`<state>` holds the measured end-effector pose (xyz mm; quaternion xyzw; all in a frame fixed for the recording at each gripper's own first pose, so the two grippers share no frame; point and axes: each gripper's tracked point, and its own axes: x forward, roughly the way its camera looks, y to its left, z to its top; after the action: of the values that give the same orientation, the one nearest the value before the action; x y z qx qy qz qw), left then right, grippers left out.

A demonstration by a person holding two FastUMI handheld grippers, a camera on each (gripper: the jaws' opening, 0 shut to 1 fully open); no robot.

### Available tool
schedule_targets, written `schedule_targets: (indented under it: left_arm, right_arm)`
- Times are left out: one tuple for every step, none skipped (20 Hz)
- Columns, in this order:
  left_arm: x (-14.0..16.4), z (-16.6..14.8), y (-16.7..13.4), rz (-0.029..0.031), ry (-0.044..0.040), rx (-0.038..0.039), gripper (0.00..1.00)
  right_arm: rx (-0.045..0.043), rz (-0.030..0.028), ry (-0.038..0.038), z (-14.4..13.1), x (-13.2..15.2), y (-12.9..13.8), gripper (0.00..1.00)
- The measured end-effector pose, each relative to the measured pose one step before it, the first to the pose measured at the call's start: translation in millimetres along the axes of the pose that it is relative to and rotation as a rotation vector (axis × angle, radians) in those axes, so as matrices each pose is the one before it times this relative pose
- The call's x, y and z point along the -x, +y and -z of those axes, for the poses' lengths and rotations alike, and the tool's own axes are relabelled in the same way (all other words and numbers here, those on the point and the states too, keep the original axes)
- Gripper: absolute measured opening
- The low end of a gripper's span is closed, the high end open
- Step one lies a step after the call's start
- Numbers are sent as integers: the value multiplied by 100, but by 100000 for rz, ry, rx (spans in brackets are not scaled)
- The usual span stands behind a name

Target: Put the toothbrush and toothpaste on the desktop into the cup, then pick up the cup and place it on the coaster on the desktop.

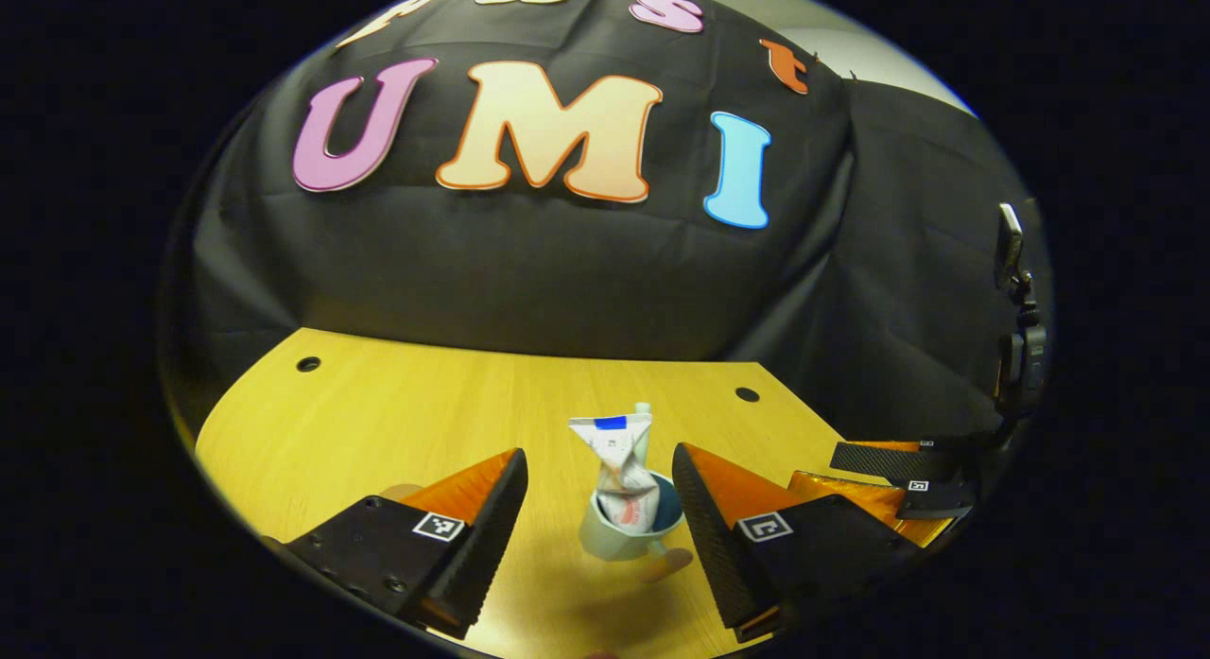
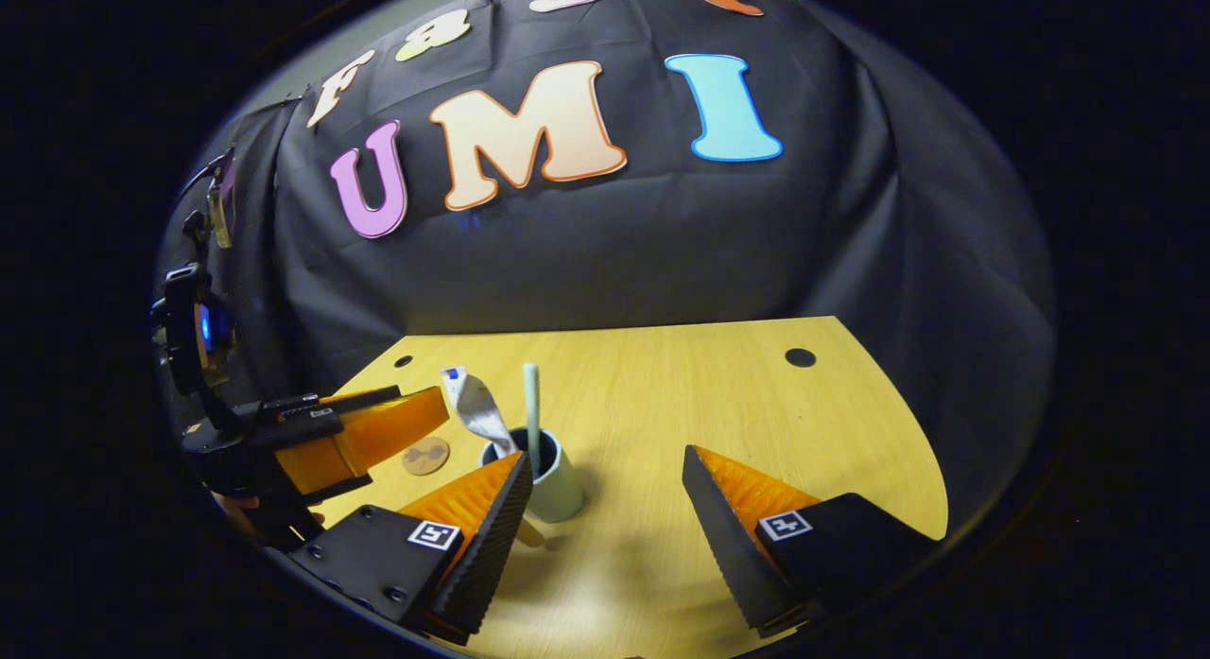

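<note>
Toothpaste tube (image 1: pixel 619 470) lower end hid inside cup (image 1: pixel 605 538); toothbrush (image 1: pixel 643 423) mostly hid behind tube in left gripper view, only pale tip showed. In right gripper view, cup (image 2: pixel 558 494) near side was covered by right hand-held gripper (image 2: pixel 605 527) finger; toothbrush (image 2: pixel 532 408) lower part and tube (image 2: pixel 477 406) lower end hid in cup. Coaster (image 2: pixel 426 456) pattern was too small to tell. Left hand-held gripper (image 2: pixel 416 418) rear was lost in dark at edge. Worktop (image 2: pixel 662 394) near edge was cut off.

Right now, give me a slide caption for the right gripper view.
Open right gripper beside the cup holding toothbrush and toothpaste; coaster beyond.
</note>
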<state>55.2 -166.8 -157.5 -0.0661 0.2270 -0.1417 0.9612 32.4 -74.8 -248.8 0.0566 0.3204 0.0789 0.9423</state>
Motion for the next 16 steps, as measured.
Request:
schedule_targets:
  left_arm:
    - [762,-390,803,-2714,-1441,-9,90]
    - [905,-189,968,-3190,-1452,-169,90]
    - [906,-351,1021,-2722,-1405,-334,92]
    - [791,-275,1061,-2860,-1338,-209,93]
    - [715,-128,966,-2355,-710,-28,94]
    - [727,100,940,-1748,-230,224,94]
    - [559,40,857,-1276,-234,599,94]
    - [413,271,1001,-1357,528,532,94]
    - [319,344,974,-1258,1560,476,94]
    - [370,397,938,-846,882,580,94]
    - [302,99,882,-1125,-692,544,94]
    - [298,57,830,-1108,134,676,94]
    - [248,224,775,-761,552,542,94]
    - [292,158,708,-514,-122,97,94]
    - [205,11,405,-808,-508,-642,94]
    - [196,86,742,-869,145,-820,94]
  right_arm:
    - [418,-2274,1631,11,-153,557,98]
    - [590,-2277,1344,-54,-260,663,98]
    - [1179,-1849,2078,190,-396,629,98]
    - [1426,-1254,1713,105,-334,563,98]
    - [1475,-45,2216,174,-351,269,98]
    - [1281,-336,3152,395,-303,377,98]
    - [993,-647,2646,390,-258,579,98]
    - [1101,126,3041,477,-391,485,94]
    - [1269,436,3347,535,-280,290,94]
    - [1429,-152,3283,478,-325,512,94]
    - [1679,201,2561,420,-349,403,95]
    - [1487,1538,2732,345,-541,76,99]
    - [429,1351,2246,118,-588,-42,94]
    - [-406,157,2478,178,-445,305,99]
    - [-567,-50,2938,285,-392,403,95]
    - [-229,648,2987,388,-517,182,95]
